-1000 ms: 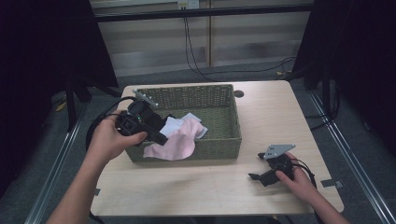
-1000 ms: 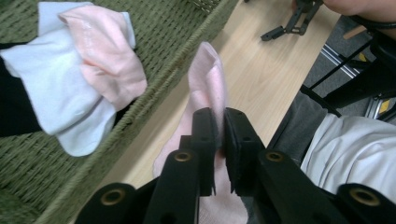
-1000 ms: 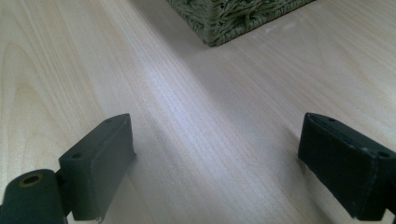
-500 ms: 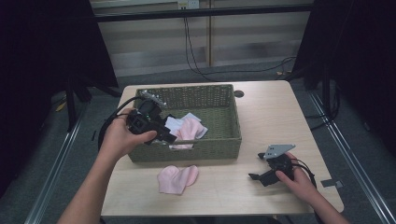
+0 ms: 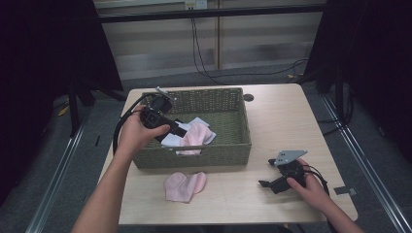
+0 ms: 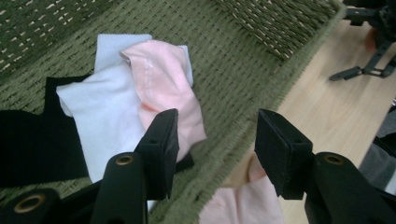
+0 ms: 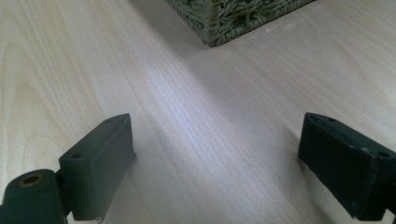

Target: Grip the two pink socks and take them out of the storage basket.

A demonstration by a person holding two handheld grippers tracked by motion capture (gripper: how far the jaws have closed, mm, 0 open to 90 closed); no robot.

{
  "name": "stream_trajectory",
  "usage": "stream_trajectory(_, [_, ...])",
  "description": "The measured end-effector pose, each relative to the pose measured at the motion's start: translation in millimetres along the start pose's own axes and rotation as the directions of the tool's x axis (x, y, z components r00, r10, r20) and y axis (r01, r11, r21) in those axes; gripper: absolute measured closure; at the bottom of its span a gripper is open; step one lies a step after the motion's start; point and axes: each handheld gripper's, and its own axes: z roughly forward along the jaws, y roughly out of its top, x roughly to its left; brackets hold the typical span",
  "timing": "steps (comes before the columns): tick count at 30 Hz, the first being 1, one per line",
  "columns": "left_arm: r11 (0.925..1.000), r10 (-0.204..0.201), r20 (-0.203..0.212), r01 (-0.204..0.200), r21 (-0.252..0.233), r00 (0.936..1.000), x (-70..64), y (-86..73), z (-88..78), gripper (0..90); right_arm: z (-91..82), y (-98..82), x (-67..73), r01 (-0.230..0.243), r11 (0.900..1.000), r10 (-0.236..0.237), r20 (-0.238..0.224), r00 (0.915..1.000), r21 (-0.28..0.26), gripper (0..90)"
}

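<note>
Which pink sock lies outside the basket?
The pink sock flat on the table, in front of the basket; the other pink sock lies inside.

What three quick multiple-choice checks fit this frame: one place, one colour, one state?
1. Where does the loose pink sock lie?
A. in the basket
B. on the table in front of the basket
C. in the right gripper

2. What colour is the basket?
A. green
B. red
C. white

3. How does the left gripper stand?
A. shut on a sock
B. open, nothing between its jaws
C. shut, empty

Key: 1 B, the high view shows it on the table; 2 A, its weave is green; 3 B, the left gripper view shows a clear gap; its jaws have just been opening.
</note>
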Motion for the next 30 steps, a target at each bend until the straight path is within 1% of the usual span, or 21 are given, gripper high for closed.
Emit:
stream_trajectory(1, [1.0000, 0.000, -0.004, 0.000, -0.002, 1.0000, 1.3, 1.3, 1.8, 49.3, 0.0, 0.0, 0.0, 0.000, 1.000, 0.000, 0.000, 1.0000, 0.000, 9.8])
stream_trajectory(3, [1.0000, -0.003, 0.002, 0.003, -0.001, 1.0000, 4.4, 4.4, 5.8, 48.7, 0.0, 0.0, 0.0, 0.000, 1.000, 0.000, 0.000, 1.0000, 0.000, 9.8])
stream_trajectory(4, [1.0000, -0.006, -0.004, 0.006, 0.000, 1.0000, 5.6, 6.4, 8.2, 48.1, 0.0, 0.0, 0.0, 0.000, 1.000, 0.000, 0.000, 1.0000, 0.000, 9.8])
stream_trajectory(6, [1.0000, 0.001, -0.005, -0.001, 0.003, 1.0000, 7.7, 9.2, 11.6, 47.8, 0.0, 0.0, 0.0, 0.000, 1.000, 0.000, 0.000, 1.0000, 0.000, 9.8])
stream_trajectory(9, [1.0000, -0.006, -0.004, 0.006, 0.007, 1.0000, 11.4, 13.2, 18.0, 47.5, 0.0, 0.0, 0.0, 0.000, 1.000, 0.000, 0.000, 1.0000, 0.001, 9.8])
stream_trajectory(11, [0.9999, 0.000, -0.001, 0.000, 0.016, 1.0000, 14.6, 16.1, 24.1, 47.0, 0.0, 0.0, 0.0, 0.000, 1.000, 0.000, -0.001, 1.0000, 0.001, 9.8])
stream_trajectory(15, [0.9996, -0.015, 0.001, 0.015, 0.025, 0.9999, 17.9, 18.0, 33.4, 46.9, 0.0, 0.1, 0.0, 0.001, 1.000, -0.001, -0.001, 1.0000, 0.001, 9.8])
stream_trajectory(17, [0.9995, -0.013, -0.003, 0.014, 0.027, 0.9999, 19.5, 19.0, 39.2, 46.8, 0.0, 0.1, 0.0, 0.001, 1.000, -0.001, -0.002, 1.0000, 0.001, 9.8])
stream_trajectory(18, [0.9994, -0.014, 0.003, 0.014, 0.030, 0.9999, 20.4, 19.6, 41.7, 46.9, 0.0, 0.1, 0.0, 0.001, 1.000, -0.001, -0.002, 1.0000, 0.001, 9.8])
stream_trajectory(22, [0.9989, -0.025, 0.007, 0.025, 0.039, 0.9997, 24.2, 21.2, 50.7, 47.1, 0.0, 0.1, 0.0, 0.001, 1.000, -0.001, -0.002, 1.0000, 0.000, 9.8])
stream_trajectory(25, [0.9987, -0.027, 0.005, 0.027, 0.044, 0.9996, 27.6, 22.2, 56.8, 47.3, 0.1, 0.1, 0.0, 0.002, 1.000, -0.002, -0.002, 1.0000, 0.000, 9.8])
stream_trajectory(28, [0.9976, -0.023, -0.003, 0.023, 0.065, 0.9997, 30.1, 22.6, 64.3, 47.2, 0.2, 0.2, 0.0, 0.003, 1.000, -0.003, -0.002, 1.0000, 0.000, 9.8])
stream_trajectory(30, [0.9975, -0.023, 0.001, 0.023, 0.067, 0.9997, 31.7, 22.3, 68.7, 47.1, 0.1, 0.2, 0.1, 0.002, 1.000, -0.002, -0.003, 1.0000, 0.001, 9.8])
